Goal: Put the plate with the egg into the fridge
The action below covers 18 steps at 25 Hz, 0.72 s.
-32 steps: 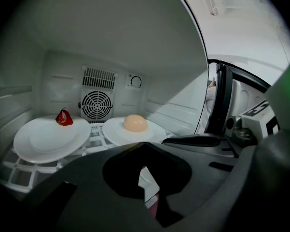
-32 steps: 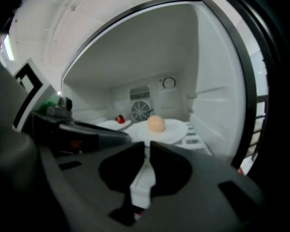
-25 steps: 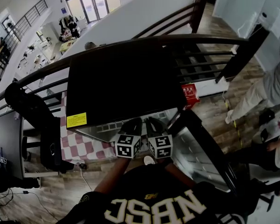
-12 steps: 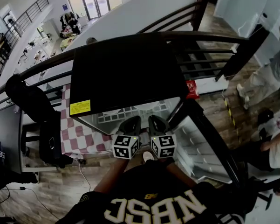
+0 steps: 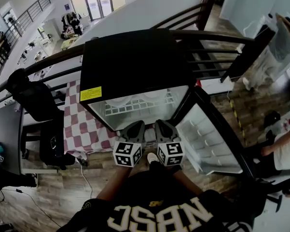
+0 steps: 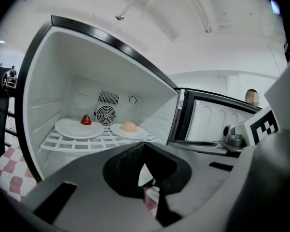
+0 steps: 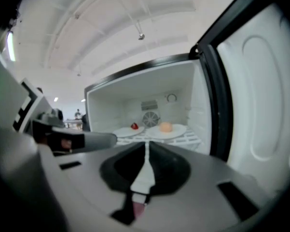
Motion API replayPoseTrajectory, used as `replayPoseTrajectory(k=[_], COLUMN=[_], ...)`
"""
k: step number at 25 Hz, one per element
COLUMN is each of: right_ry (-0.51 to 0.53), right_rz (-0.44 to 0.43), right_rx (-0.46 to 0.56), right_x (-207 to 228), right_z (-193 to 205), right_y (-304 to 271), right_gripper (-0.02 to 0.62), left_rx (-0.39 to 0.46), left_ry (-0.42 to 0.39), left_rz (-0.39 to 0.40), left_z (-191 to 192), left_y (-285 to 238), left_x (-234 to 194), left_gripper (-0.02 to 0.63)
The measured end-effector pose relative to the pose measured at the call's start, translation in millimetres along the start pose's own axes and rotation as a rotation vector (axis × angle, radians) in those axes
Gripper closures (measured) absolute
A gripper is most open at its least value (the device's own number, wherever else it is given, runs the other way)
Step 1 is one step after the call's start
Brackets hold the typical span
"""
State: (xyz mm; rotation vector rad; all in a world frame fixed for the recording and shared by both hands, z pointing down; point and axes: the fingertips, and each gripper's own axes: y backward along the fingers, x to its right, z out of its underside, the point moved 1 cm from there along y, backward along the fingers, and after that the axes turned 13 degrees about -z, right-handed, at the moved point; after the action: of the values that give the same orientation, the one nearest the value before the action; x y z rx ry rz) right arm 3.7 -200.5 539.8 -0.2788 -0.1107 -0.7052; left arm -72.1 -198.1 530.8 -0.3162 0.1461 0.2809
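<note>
Jaws together — egg plate inside fridge

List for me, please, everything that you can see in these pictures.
Fridge: one, black outside, white inside, door open.
Shelf: one, white wire, inside the fridge.
Plates: two, white, side by side on the shelf.
Egg: one, tan, on the right-hand plate.
Red item: one, on the left-hand plate; too small to identify.
Cloth: one, red-and-white checked, left of the fridge.
Railing: one, dark, behind the fridge.
Left gripper: one, grey, black fingers shut, empty, before the fridge.
Right gripper: one, same, shut, empty, beside the left.
</note>
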Motion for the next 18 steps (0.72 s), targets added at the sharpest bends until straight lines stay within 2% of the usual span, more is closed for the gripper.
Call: replayPoseTrajectory(k=[7, 15, 18], right_ry=[0.013, 0.007, 0.016], right_rz=[0.012, 0.039, 0.042], right_rx=[0.036, 0.052, 0.067], right_x=[-30, -49, -57], right_z=[-1, 2, 1], right_y=[24, 49, 53], right_gripper=[0.558, 0.558, 0.558], left_rx=[0.041, 0.048, 0.081], left_ry=[-0.021, -0.006, -0.050], left_rz=[-0.008, -0.015, -0.036], left_z=[-3, 3, -4], left_y=[39, 72, 83], left_x=[-3, -11, -12], left_gripper=[0.586, 0.584, 0.584])
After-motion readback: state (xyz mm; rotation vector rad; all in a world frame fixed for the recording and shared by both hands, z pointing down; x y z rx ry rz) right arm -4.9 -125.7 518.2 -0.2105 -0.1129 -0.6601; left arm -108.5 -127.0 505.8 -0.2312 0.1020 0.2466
